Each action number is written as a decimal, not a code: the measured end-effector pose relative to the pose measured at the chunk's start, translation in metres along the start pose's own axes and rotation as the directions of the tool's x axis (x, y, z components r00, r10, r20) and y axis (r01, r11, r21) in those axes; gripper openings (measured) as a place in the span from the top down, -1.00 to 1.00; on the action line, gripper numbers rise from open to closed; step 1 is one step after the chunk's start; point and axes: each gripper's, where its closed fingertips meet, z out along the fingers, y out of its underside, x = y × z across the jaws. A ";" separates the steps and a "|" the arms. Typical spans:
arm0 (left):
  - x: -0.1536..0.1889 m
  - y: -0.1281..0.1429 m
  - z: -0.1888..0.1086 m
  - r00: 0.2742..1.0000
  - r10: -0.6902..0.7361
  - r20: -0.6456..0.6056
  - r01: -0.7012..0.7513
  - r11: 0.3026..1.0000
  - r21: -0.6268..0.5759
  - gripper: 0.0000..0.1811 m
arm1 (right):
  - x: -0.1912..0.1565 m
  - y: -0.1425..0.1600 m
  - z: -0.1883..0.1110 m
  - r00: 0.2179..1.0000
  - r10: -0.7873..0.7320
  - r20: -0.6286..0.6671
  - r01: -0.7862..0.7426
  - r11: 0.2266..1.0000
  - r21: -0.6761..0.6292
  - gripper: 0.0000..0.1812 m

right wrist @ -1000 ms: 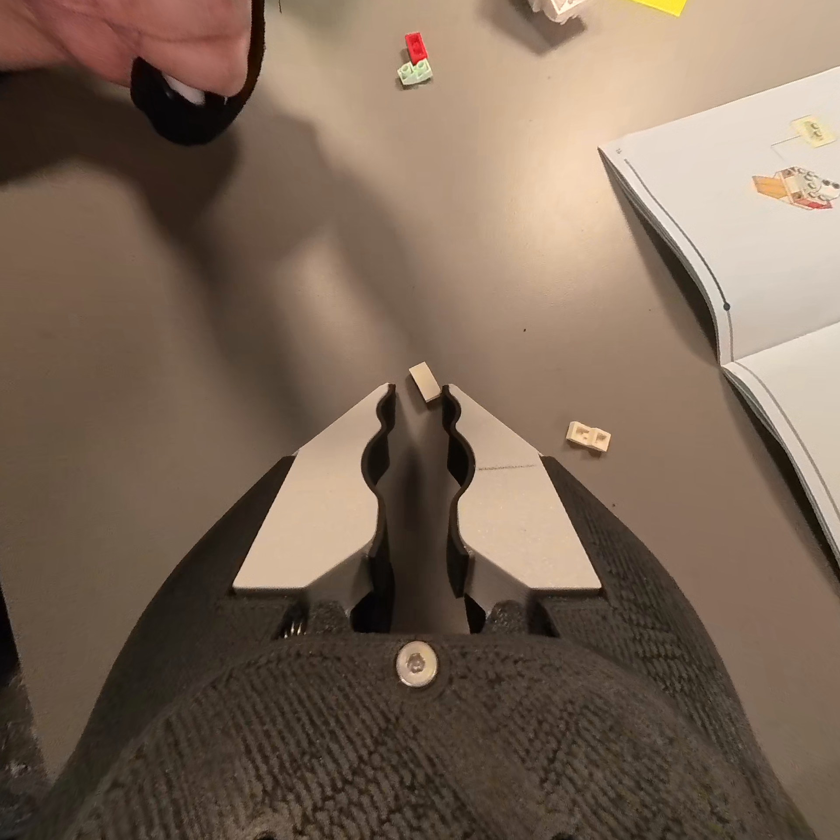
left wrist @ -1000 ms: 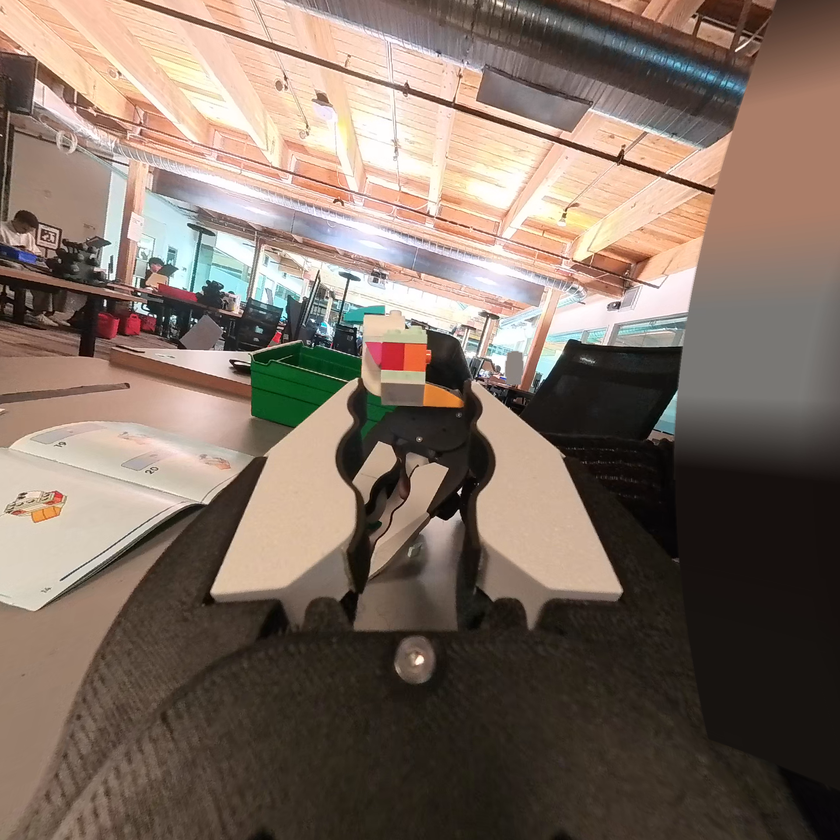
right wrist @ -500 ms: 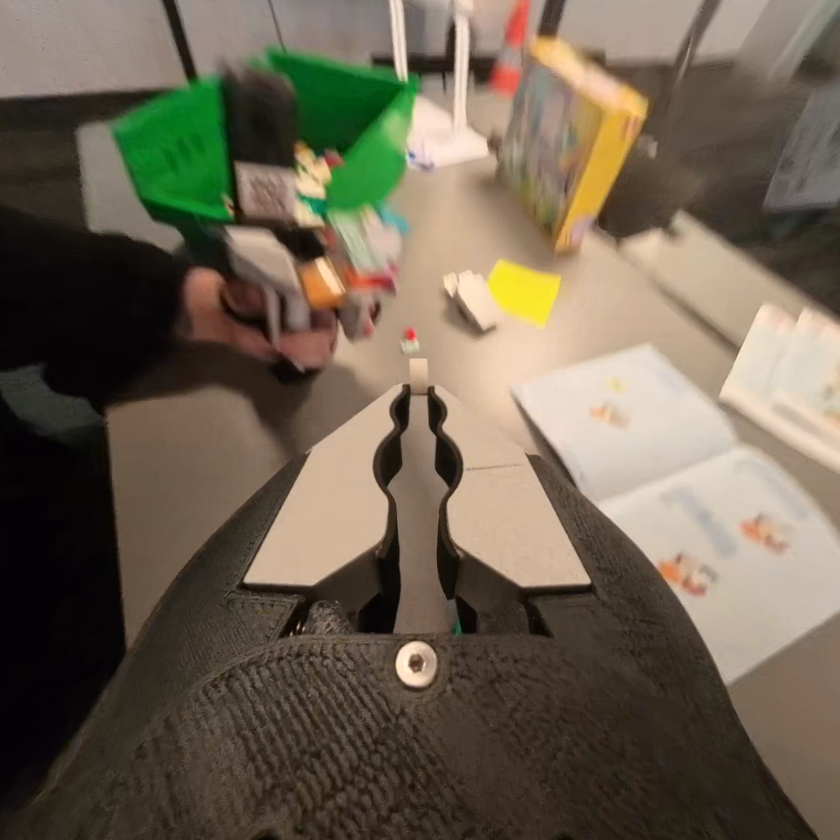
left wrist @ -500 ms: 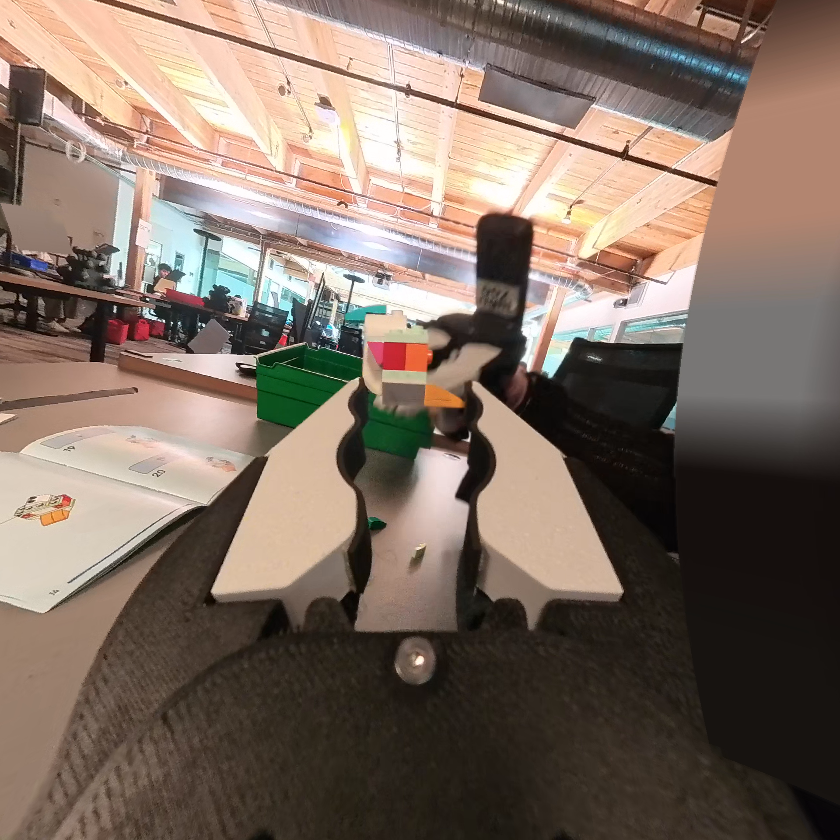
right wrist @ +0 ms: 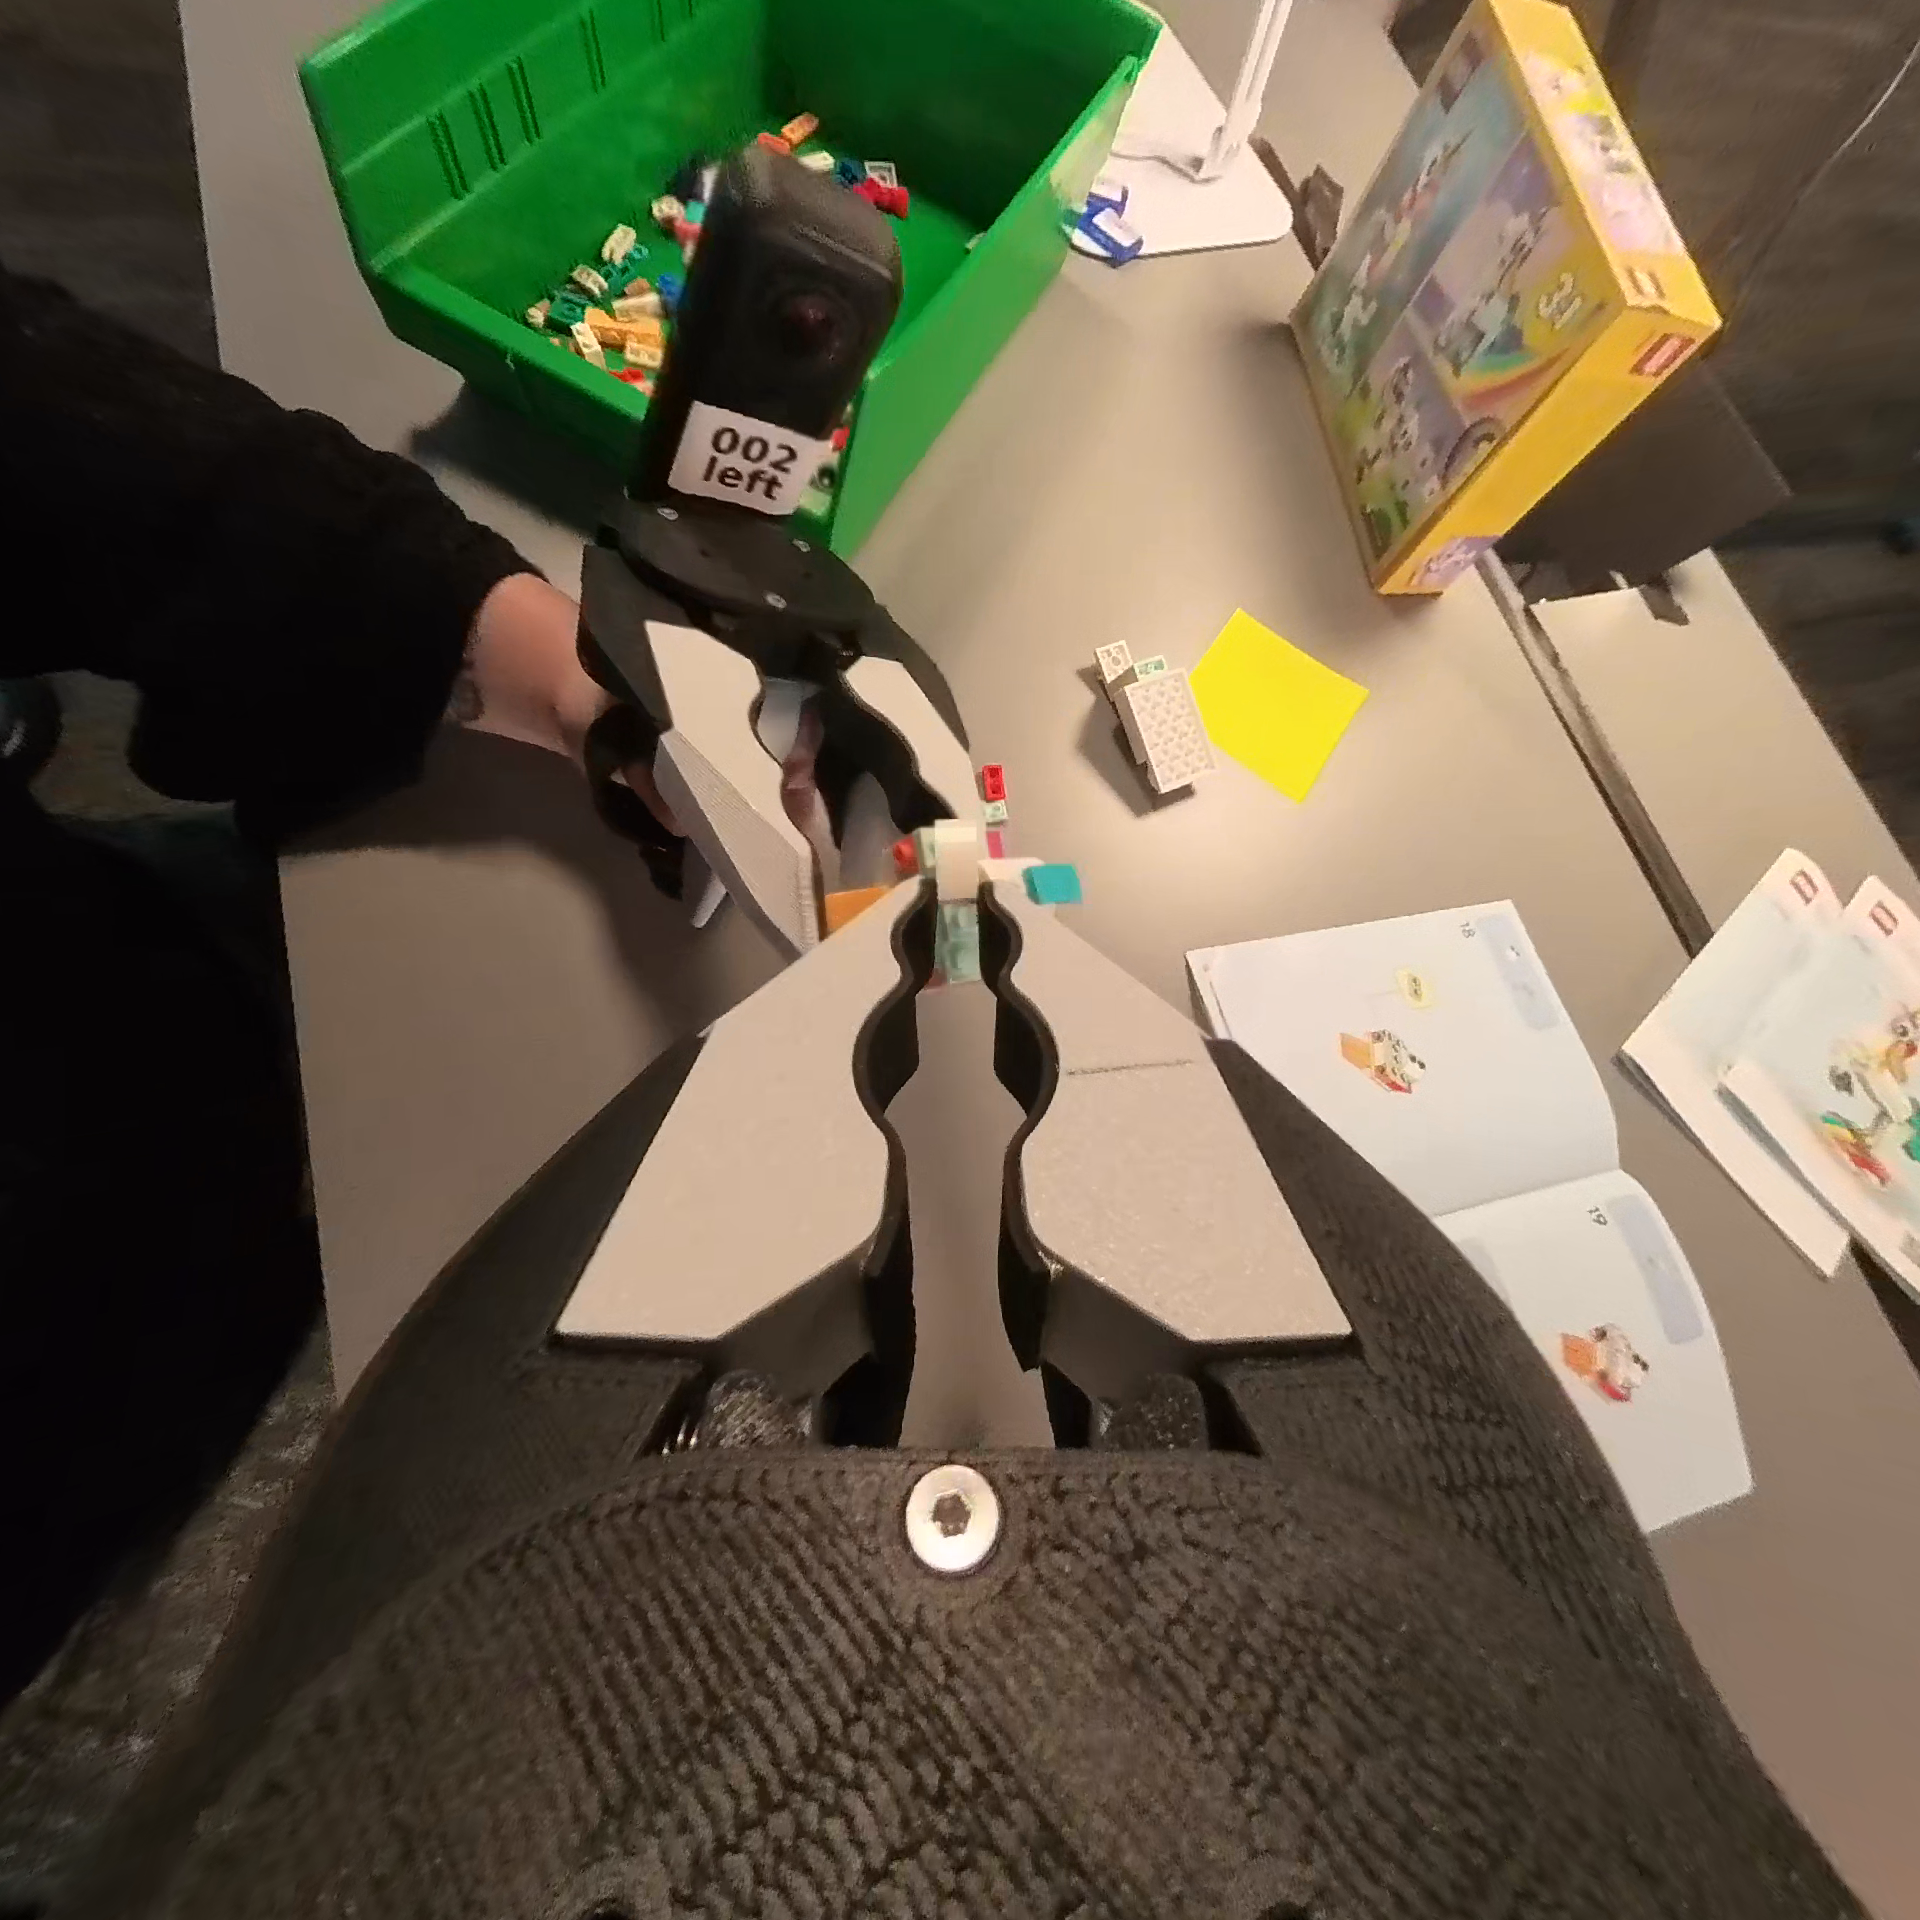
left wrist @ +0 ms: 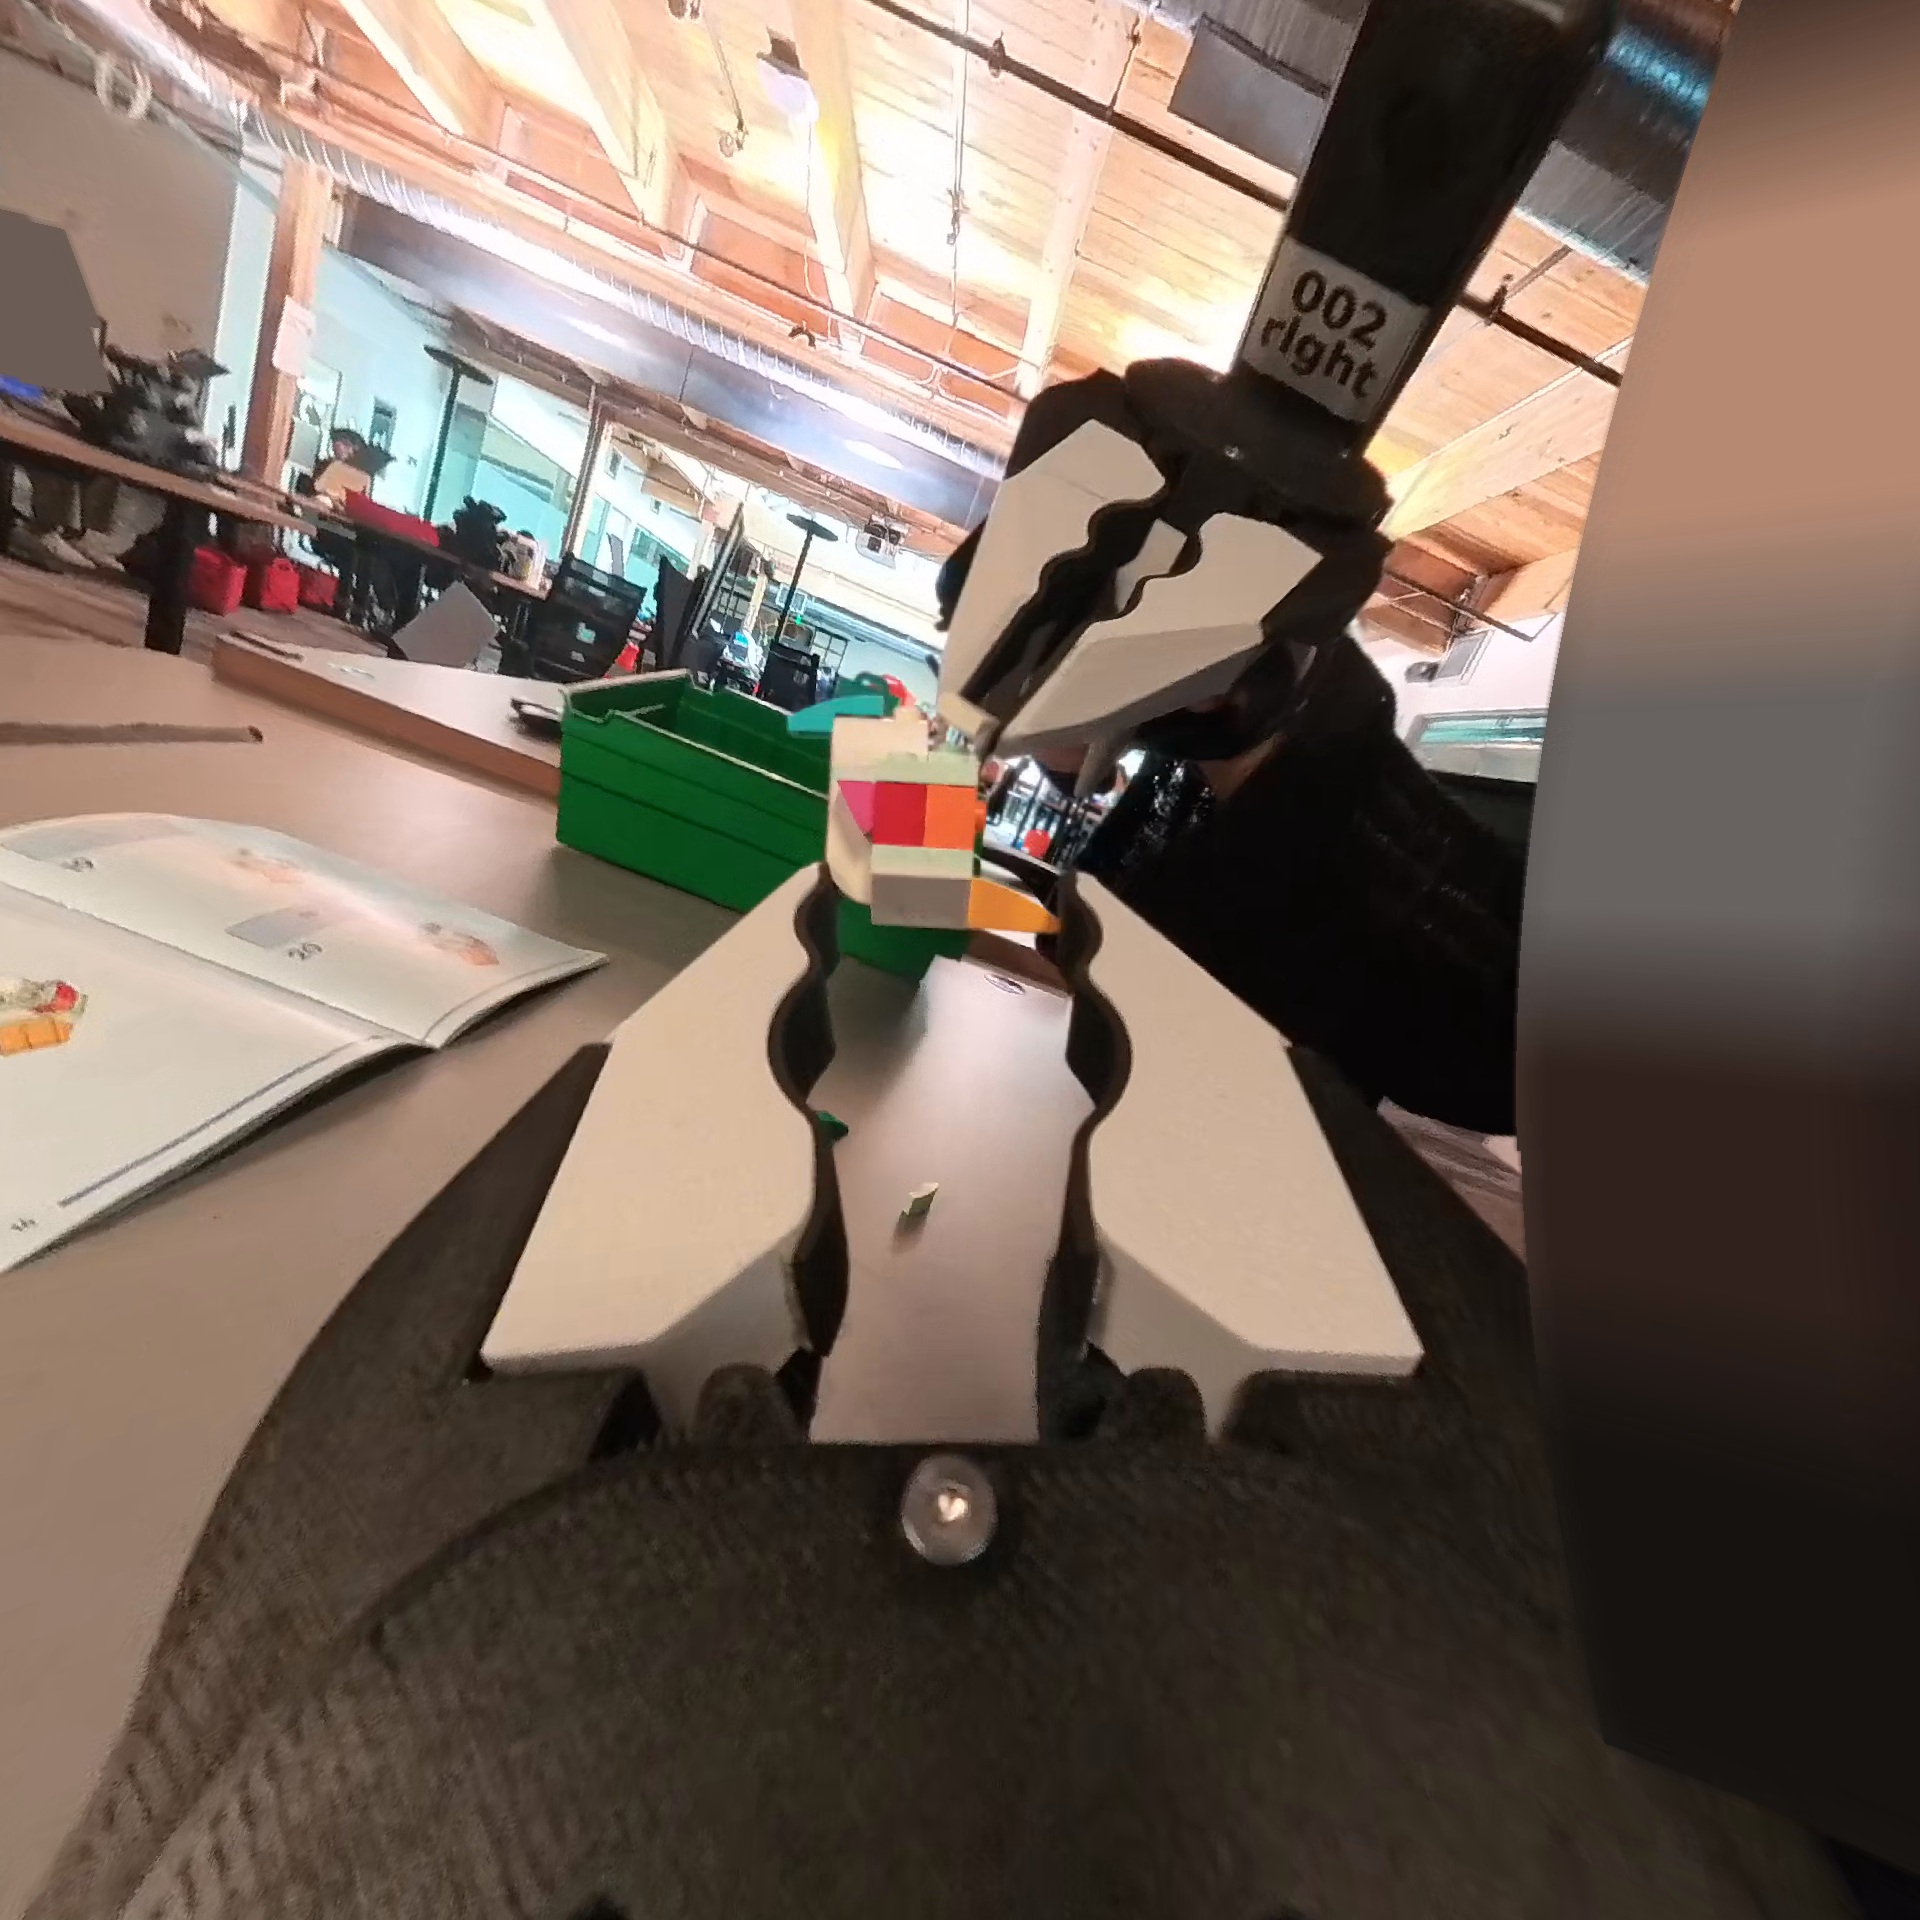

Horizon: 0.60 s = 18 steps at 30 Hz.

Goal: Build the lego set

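Jaws of two grippers meet one lego model.

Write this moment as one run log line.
left gripper: shut on multicoloured brick model | right gripper: shut on small white tile, at the model's top | green plastic bin: behind

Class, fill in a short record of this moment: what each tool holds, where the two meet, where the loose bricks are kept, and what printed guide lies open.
left tool: shut on the partly built lego model, held above the table
right tool: shut on a small white brick, brought down onto the model's top
loose bricks: in the green bin
guide: instruction booklet open on the table
also present: yellow lego box
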 end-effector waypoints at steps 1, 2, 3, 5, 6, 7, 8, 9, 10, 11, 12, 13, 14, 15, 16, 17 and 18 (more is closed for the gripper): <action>-0.002 0.002 0.001 1.000 -0.016 0.011 0.016 1.000 -0.010 0.55 | 0.000 0.001 0.001 1.000 0.008 0.004 -0.008 1.000 -0.009 0.94; -0.004 0.004 0.001 0.999 -0.030 0.023 0.030 0.999 -0.022 0.55 | 0.001 0.002 0.002 1.000 0.014 0.003 -0.013 1.000 -0.019 0.94; -0.006 0.007 0.002 0.999 -0.043 0.032 0.045 0.998 -0.034 0.55 | 0.003 0.004 0.003 1.000 0.019 -0.001 -0.019 0.999 -0.033 0.94; -0.007 0.010 0.004 0.997 -0.063 0.043 0.065 0.997 -0.045 0.55 | 0.006 0.009 0.005 1.000 0.027 -0.013 -0.027 0.998 -0.064 0.94; -0.008 0.012 0.004 0.996 -0.068 0.050 0.070 0.996 -0.051 0.55 | 0.006 0.010 0.005 0.999 0.032 -0.010 -0.033 0.997 -0.074 0.94; -0.009 0.014 0.005 0.996 -0.071 0.058 0.075 0.996 -0.058 0.55 | 0.006 0.011 0.005 0.999 0.035 -0.012 -0.036 0.996 -0.076 0.94; -0.010 0.015 0.005 0.995 -0.075 0.063 0.079 0.995 -0.063 0.55 | 0.007 0.011 0.005 0.999 0.032 -0.017 -0.034 0.997 -0.076 0.94; -0.010 0.015 0.005 0.995 -0.081 0.065 0.085 0.994 -0.065 0.55 | 0.007 0.012 0.005 0.999 0.026 -0.023 -0.028 0.996 -0.085 0.94; -0.010 0.016 0.006 0.994 -0.087 0.065 0.091 0.994 -0.064 0.55 | 0.008 0.014 0.005 0.999 0.013 -0.035 -0.017 0.995 -0.100 0.94; -0.011 0.015 0.006 0.994 -0.092 0.065 0.096 0.993 -0.062 0.55 | 0.009 0.016 0.006 0.999 -0.004 -0.046 -0.002 0.994 -0.112 0.94; -0.011 0.015 0.006 0.993 -0.096 0.066 0.100 0.993 -0.061 0.55 | 0.008 0.018 0.006 0.999 -0.014 -0.052 0.008 0.992 -0.124 0.94; -0.012 0.016 0.005 0.993 -0.097 0.067 0.101 0.993 -0.061 0.55 | 0.008 0.020 0.006 0.998 -0.020 -0.059 0.012 0.991 -0.133 0.94; -0.012 0.016 0.005 0.993 -0.097 0.069 0.102 0.993 -0.063 0.55 | 0.009 0.021 0.007 0.997 -0.025 -0.066 0.016 0.991 -0.136 0.94; -0.012 0.016 0.006 0.993 -0.096 0.069 0.101 0.993 -0.066 0.55 | 0.009 0.021 0.007 0.997 -0.029 -0.073 0.019 0.991 -0.136 0.94; -0.012 0.017 0.006 0.993 -0.096 0.067 0.101 0.993 -0.068 0.55 | 0.010 0.022 0.007 0.996 -0.032 -0.081 0.021 0.991 -0.133 0.94; -0.011 0.017 0.006 0.993 -0.096 0.063 0.101 0.993 -0.069 0.55 | 0.011 0.022 0.006 0.995 -0.036 -0.091 0.023 0.991 -0.134 0.94; -0.010 0.017 0.006 0.994 -0.096 0.059 0.100 0.993 -0.069 0.55 | 0.011 0.023 0.006 0.994 -0.041 -0.100 0.027 0.990 -0.137 0.94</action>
